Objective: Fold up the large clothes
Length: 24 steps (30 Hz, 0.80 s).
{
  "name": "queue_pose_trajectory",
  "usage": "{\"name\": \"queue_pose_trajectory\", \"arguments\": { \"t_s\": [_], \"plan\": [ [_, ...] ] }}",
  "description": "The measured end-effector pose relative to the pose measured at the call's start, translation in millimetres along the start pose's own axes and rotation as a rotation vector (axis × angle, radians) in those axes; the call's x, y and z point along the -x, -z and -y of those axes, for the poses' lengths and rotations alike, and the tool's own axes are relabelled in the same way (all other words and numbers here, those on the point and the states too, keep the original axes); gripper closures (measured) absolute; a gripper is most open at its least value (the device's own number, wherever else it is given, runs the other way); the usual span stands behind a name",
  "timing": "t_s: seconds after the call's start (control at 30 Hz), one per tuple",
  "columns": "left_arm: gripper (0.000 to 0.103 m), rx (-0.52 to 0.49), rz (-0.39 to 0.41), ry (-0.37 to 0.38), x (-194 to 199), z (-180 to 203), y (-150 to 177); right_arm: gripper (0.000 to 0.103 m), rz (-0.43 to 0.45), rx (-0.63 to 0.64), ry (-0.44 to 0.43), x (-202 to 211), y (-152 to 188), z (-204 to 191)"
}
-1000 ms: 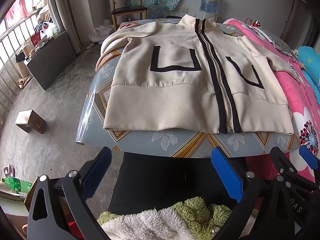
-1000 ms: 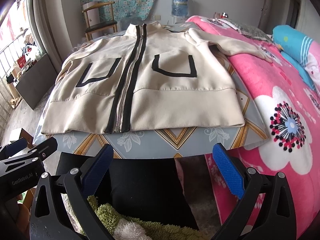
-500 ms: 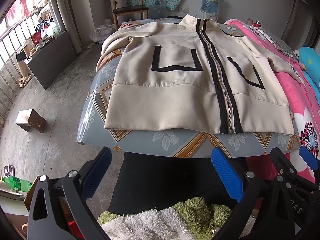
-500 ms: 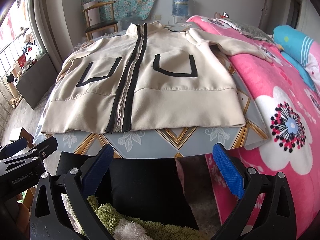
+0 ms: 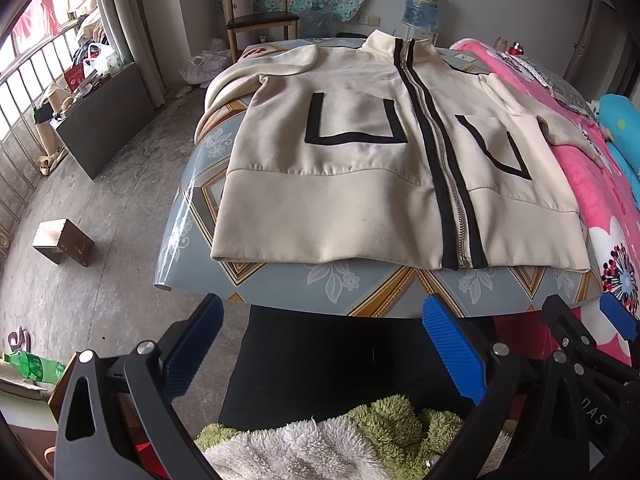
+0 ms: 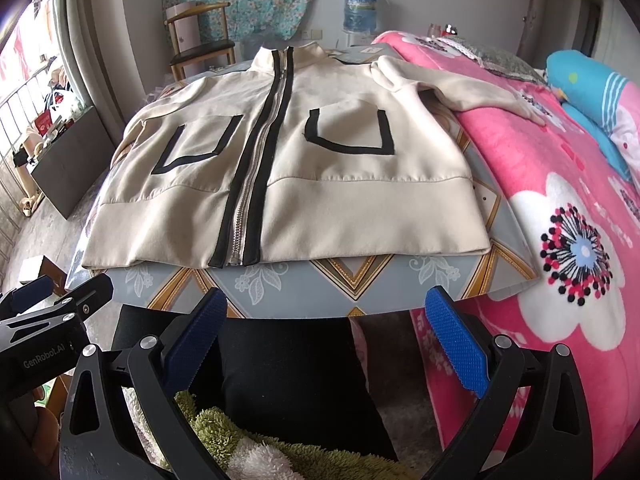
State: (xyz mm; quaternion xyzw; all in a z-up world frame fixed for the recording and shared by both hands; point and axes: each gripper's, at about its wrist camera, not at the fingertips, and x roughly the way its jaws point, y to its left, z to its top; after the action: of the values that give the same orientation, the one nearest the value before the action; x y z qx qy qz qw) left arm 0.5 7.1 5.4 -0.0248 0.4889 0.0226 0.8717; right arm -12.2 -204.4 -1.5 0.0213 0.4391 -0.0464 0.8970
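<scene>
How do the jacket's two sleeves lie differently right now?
The right sleeve stretches out sideways onto the pink blanket; the left sleeve drapes over the far table edge and hangs toward the floor. The right sleeve shows almost whole, the left sleeve only in part. Both are cream, unfolded, and part of the zipped jacket. Neither tool, left or right, touches them; both are open.

Cream jacket [image 5: 320,208] trimmed with black zip bands and pocket outlines. Worktop [image 5: 360,288] covered in grey-blue, gold diamonds, white leaves. Blanket [image 6: 560,240] patterned pink, white flowers. Tool pads [image 6: 456,340] coloured blue.
</scene>
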Motion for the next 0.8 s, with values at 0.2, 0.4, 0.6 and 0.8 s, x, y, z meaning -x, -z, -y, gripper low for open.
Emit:
{"name": "queue_pose_trajectory", "arguments": {
  "t_s": [0.2, 0.4, 0.6, 0.8],
  "plan": [
    [0.005, 0.000, 0.004, -0.004, 0.8, 0.6, -0.2, 0.007, 0.001, 0.001, -0.001, 0.1, -0.9, 0.6],
    [0.005, 0.000, 0.004, -0.004, 1.1, 0.8, -0.3, 0.007, 0.001, 0.001, 0.000, 0.0, -1.2, 0.4],
    [0.005, 0.001, 0.001, -0.006, 0.4, 0.7, -0.5, 0.007, 0.002, 0.002, 0.000, -0.2, -0.9, 0.2],
    [0.005, 0.003, -0.003, -0.007, -2.7, 0.5, -0.8, 0.007, 0.005, 0.015, 0.008, -0.1, -4.4, 0.3]
  ]
}}
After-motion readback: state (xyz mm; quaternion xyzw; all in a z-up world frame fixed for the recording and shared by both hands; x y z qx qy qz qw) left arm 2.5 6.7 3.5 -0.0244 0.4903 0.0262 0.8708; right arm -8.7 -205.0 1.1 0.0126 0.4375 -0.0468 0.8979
